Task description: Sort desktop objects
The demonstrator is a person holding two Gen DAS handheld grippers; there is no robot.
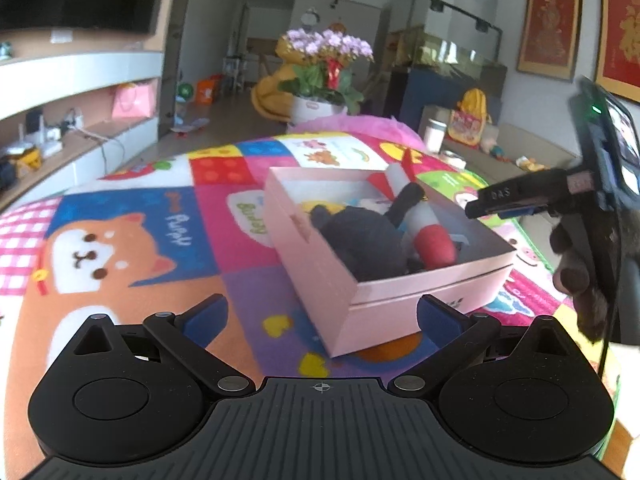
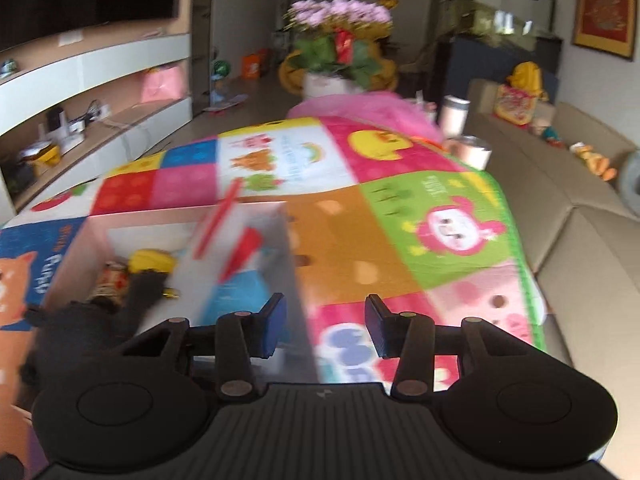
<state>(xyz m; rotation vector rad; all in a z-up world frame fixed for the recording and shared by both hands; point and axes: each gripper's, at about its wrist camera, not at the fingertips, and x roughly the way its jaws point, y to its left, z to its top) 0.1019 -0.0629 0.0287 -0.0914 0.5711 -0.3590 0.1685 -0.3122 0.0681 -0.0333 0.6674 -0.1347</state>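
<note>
Two tongs are seen spread, nothing pinched. Ahead of the left gripper (image 1: 322, 316) sits the pale pink cardboard box (image 1: 400, 300), packed with a black plush toy (image 1: 360, 236). The right gripper (image 2: 326, 326) hovers over the box's right wall above the patchwork cartoon play mat (image 2: 400, 220). Remaining loose items, if any, are best sought before closing; none are visible.

left gripper (image 1: 320, 320): we see ribbed matte-black housing, round side discs, silver pivot screws, blue pads | right gripper (image 2: 326, 326): we see the same black body, blue pads
</note>
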